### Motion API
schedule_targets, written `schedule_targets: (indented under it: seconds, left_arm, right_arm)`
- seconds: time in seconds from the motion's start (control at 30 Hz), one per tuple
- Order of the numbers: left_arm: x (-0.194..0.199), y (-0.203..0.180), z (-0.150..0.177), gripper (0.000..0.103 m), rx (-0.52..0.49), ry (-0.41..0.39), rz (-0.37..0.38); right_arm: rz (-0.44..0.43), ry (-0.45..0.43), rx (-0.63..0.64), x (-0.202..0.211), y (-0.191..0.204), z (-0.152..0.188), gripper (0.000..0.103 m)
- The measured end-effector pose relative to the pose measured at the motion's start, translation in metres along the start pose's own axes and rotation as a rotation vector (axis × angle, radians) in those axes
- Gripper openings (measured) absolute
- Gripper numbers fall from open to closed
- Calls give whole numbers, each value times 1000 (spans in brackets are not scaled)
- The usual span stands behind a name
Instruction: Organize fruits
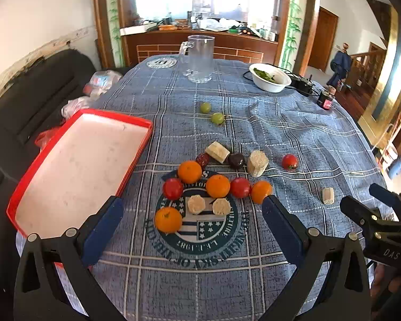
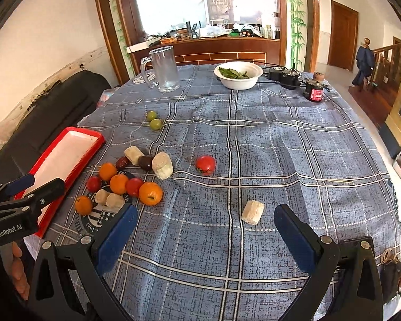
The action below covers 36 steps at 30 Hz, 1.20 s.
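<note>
Left gripper (image 1: 192, 203) and right gripper (image 2: 205, 214) both gape wide, holding nothing. On the cloth: four oranges (image 1: 189, 171), three tomatoes (image 1: 289, 161), two grapes (image 1: 217, 118).

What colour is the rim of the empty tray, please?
The tray has a red rim around a white inside; the left wrist view shows it best.

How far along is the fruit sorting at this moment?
Nothing looks done: the red-rimmed white tray holds nothing. Nothing is in hand; the left hand-held gripper and right hand-held gripper are both open. Left: the oranges, red tomatoes, green grapes and pale cut chunks all lie on the blue plaid tablecloth.
</note>
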<state>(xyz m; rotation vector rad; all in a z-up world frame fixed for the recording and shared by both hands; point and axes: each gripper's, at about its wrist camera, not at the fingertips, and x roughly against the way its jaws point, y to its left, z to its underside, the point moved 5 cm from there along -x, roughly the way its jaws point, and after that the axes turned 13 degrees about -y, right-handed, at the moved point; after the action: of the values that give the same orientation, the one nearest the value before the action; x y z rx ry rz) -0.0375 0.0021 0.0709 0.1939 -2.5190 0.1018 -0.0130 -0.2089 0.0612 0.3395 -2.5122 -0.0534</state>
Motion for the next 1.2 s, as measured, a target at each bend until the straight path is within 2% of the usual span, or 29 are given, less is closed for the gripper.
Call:
schedule_targets:
  seconds: [0.27, 0.57, 0.93, 1.2]
  left_arm:
    - [10, -2, -4, 103, -26, -13, -18]
    - [7, 9, -14, 103, -23, -33, 8]
    - [-20, 20, -15, 103, -66, 32, 126]
    - [-24, 13, -10, 103, -80, 63, 232]
  right_arm:
    - [-12, -25, -12, 8, 1, -6, 103]
    - [4, -47, 0, 11, 13, -13, 103]
    - [65, -16, -50, 2, 34, -9, 103]
    - [100, -3, -51, 4, 44, -4, 103]
